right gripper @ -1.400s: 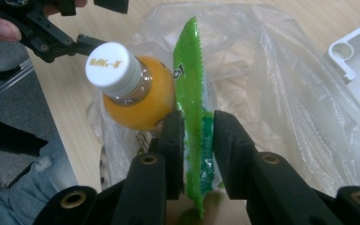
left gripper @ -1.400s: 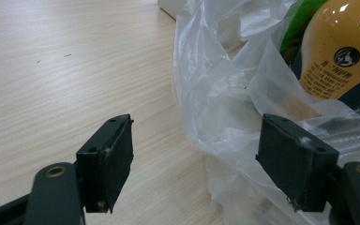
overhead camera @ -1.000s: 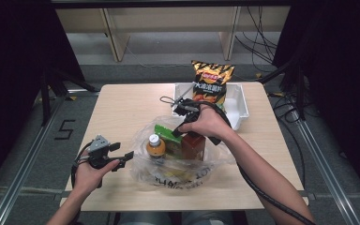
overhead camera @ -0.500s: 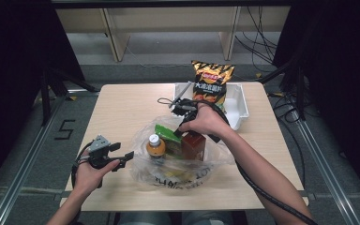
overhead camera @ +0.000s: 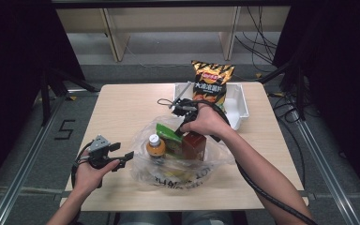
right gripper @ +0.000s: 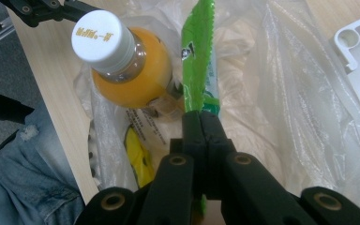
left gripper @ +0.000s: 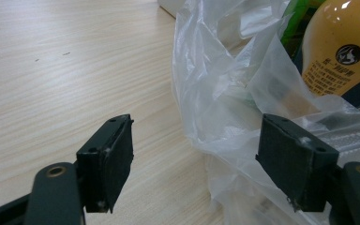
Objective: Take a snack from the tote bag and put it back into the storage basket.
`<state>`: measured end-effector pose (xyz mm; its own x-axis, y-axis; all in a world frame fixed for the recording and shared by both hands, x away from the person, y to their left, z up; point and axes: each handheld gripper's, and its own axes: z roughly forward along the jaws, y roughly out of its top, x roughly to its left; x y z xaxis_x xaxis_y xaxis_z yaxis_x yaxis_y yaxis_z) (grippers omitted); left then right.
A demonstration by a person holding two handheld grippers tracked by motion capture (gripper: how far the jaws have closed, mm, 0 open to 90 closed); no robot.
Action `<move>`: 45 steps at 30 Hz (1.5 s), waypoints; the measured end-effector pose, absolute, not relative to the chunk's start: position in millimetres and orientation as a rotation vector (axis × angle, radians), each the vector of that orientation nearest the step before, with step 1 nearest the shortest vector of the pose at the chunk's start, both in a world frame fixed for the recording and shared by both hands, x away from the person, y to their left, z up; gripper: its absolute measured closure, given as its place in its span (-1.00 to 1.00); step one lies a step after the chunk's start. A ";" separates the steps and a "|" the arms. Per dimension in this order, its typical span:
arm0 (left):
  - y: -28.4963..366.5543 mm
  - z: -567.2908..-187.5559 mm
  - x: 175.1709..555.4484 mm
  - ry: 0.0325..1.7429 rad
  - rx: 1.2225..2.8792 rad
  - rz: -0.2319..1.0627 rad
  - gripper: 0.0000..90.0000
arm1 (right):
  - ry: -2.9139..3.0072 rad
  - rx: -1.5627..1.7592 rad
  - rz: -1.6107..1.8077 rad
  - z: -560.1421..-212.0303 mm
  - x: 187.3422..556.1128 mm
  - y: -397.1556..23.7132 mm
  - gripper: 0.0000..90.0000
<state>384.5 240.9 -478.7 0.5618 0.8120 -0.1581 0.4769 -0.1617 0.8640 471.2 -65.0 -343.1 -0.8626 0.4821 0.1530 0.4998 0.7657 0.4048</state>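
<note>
A clear plastic bag [overhead camera: 178, 168] lies on the wooden table [overhead camera: 122, 108] with an orange juice bottle [right gripper: 131, 75], a green snack packet [right gripper: 198, 56] and a brown box [overhead camera: 193, 146] inside. My right gripper [right gripper: 200, 116] reaches down into the bag. Its jaws have just been closing and now pinch the lower edge of the green packet. My left gripper [left gripper: 201, 159] rests open at the bag's left side [left gripper: 225, 108]; loose plastic lies between its jaws, and its pads do not press on it.
A white tray [overhead camera: 241, 105] stands at the table's back right, with a black and orange chips bag [overhead camera: 211, 84] upright in it. Bare tabletop spreads to the left and behind the bag. The left gripper [right gripper: 51, 9] shows beyond the bottle cap.
</note>
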 end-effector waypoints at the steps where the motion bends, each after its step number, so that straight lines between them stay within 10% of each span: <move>1: 240.9 -478.7 384.4 1.060 1.809 0.426 -0.41 | -2.906 -0.811 -0.699 -342.9 471.5 -66.1 1.00; 45: 241.1 -478.4 384.2 1.052 1.820 0.433 -0.41 | -2.817 -0.942 -1.232 -312.3 467.2 -110.0 1.00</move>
<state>384.2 241.1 -478.4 0.5663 0.8111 -0.1466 0.4724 -0.1736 0.8641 467.2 -110.0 -312.3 -0.8258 0.5409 0.1595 0.4843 0.5352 0.6922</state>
